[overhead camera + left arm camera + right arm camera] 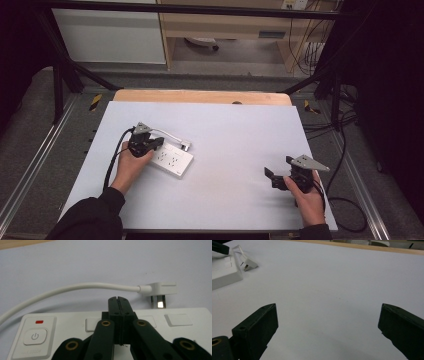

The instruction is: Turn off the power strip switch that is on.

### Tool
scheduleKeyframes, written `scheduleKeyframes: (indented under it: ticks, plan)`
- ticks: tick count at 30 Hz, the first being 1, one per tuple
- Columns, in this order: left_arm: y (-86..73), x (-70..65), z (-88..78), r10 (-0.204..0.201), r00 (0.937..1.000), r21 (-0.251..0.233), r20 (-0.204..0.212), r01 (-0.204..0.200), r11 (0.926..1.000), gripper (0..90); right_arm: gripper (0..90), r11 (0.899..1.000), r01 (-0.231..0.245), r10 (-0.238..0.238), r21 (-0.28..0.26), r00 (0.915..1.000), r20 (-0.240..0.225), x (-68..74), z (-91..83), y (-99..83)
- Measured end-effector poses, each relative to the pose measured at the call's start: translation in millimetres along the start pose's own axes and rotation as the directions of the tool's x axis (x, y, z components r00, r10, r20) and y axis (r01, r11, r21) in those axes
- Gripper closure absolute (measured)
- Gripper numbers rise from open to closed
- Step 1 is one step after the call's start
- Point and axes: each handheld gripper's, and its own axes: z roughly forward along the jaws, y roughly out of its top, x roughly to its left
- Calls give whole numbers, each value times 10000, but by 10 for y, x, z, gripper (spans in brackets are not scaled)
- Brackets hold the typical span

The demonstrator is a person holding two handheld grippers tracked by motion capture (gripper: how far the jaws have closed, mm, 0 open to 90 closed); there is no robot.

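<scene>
the left hand-held gripper [159, 143] is resting over the power strip [172, 161] at the left middle of the high view, its jaws pressed flat together with nothing between them; in the left gripper view the closed tips [119, 305] are sitting on the strip's top face, between the power button [35, 336] at lower left and the blank covers to the right; the white plug [160, 289] is lying on the surface [235, 130] just beyond the strip's far edge, prongs pointing back toward it, with its cord [62, 291] curving off to the left; the right hand-held gripper [280, 172] is waiting at the lower right of the high view, jaws spread wide and empty, well apart from the strip.

what could go wrong: the closed tips are pressing on a smooth plastic face, so a sideways push is likely to be sliding the whole strip across the surface rather than steadying it; if the tips are drifting left they may be hitting the power button; the stiff cord could be swinging the plug away when the strip moves; the right hand-held gripper, reaching across, may be knocking the plug before its jaws close on it.
</scene>
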Motion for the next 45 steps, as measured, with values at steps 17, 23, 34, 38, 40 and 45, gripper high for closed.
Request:
scheduleKeyframes:
  ticks: [17,23,34,38,40,45]
  plan:
    - [5,15,-4,-131,9999,-40,52,131,9999,900,32,10000,0,0,-1,10000,-19,0,3,-1]
    - [19,13,-18,-152,9998,-188,95,154,9997,879,32,10000,-8,8,15,10000,-19,1,5,-1]
    - [25,13,-28,-152,9998,-259,103,155,9995,862,32,10000,-7,7,8,10000,-22,1,4,-1]
    - [27,11,-38,-133,9998,-275,127,136,9995,848,32,10000,0,0,11,10000,-33,4,4,0]
    - [31,6,-46,-112,9998,-299,160,117,9995,836,33,10000,2,-2,6,10000,-24,2,3,-1]
    - [45,-4,-72,-100,9999,-427,92,104,9990,758,32,10000,-3,3,7,10000,-26,4,4,0]
